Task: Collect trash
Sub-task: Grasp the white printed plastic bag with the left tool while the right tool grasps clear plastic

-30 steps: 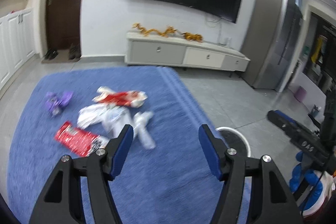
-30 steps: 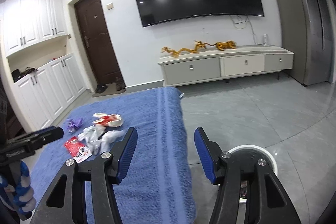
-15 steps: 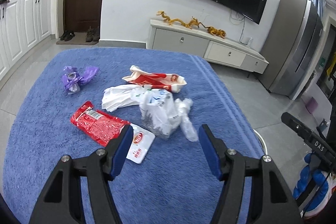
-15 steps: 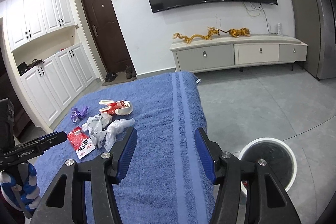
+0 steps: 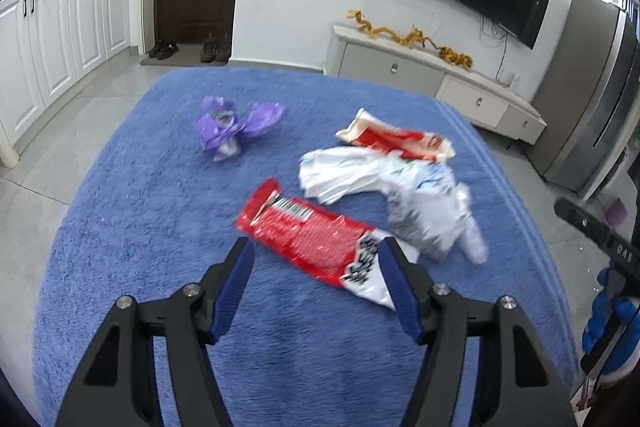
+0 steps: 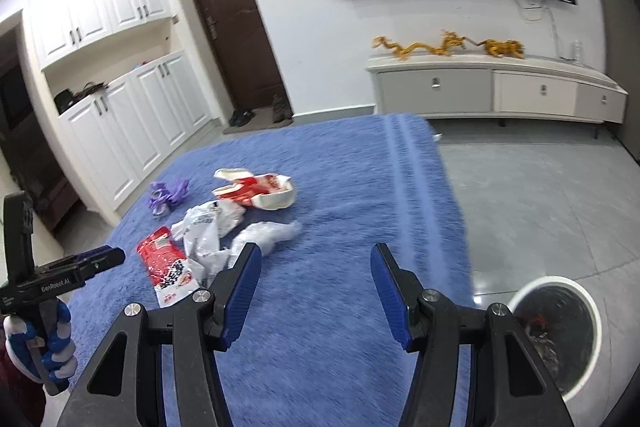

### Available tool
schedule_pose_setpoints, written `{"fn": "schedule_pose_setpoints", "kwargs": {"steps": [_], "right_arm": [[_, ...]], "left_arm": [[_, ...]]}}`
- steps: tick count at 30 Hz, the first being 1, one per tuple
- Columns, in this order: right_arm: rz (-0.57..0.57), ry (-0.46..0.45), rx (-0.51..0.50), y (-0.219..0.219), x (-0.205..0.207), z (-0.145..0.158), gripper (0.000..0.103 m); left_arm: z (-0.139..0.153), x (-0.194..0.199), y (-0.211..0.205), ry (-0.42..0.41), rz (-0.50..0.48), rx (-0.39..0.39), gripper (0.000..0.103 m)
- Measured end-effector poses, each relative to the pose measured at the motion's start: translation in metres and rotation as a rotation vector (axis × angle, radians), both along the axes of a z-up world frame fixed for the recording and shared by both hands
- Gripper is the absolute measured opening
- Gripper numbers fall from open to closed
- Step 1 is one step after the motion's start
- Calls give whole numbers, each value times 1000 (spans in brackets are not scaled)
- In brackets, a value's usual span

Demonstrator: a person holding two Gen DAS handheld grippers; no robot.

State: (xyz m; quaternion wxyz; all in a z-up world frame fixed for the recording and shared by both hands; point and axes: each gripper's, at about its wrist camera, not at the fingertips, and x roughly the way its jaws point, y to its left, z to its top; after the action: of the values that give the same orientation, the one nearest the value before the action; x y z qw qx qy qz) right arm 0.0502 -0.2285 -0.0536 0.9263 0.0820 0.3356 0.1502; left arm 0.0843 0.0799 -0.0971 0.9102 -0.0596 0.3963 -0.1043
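1. Our left gripper [image 5: 316, 263] hangs with its jaws apart over the red wrapper [image 5: 316, 241] on the blue rug [image 5: 160, 227].
2. We should lower, pinch its near edge firmly.
3. Our right gripper [image 6: 316, 277] waits spread wide; bin [image 6: 560, 331] beside the rug.

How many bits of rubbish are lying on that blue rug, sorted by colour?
Red wrappers: 2, the flat red packet and the red-and-white carton.
White plastic: 2, the white bag and the clear crumpled wrap.
Purple: 1, the purple bag.
Total: 5, though the white pile is blurred.
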Motion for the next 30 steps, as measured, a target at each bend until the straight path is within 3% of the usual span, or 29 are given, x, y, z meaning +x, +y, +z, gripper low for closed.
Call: {"fn": "schedule_pose_setpoints", "kwargs": {"steps": [4, 12, 20, 22, 28, 30], "right_arm": [[78, 37, -13, 31, 17, -11, 54], [193, 150, -48, 72, 29, -52, 53], [200, 167, -20, 64, 30, -55, 15], [196, 160, -22, 59, 24, -53, 11], [166, 148, -18, 41, 4, -45, 9], [155, 139, -16, 37, -3, -40, 8]], "left_arm": [[-5, 8, -2, 29, -44, -40, 63], [5, 44, -54, 60, -220, -138, 63], [-13, 74, -88, 150, -231, -180, 63], [-16, 75, -91, 162, -225, -194, 62], [-19, 68, -95, 161, -200, -173, 36], [-15, 61, -98, 150, -199, -163, 33]]}}
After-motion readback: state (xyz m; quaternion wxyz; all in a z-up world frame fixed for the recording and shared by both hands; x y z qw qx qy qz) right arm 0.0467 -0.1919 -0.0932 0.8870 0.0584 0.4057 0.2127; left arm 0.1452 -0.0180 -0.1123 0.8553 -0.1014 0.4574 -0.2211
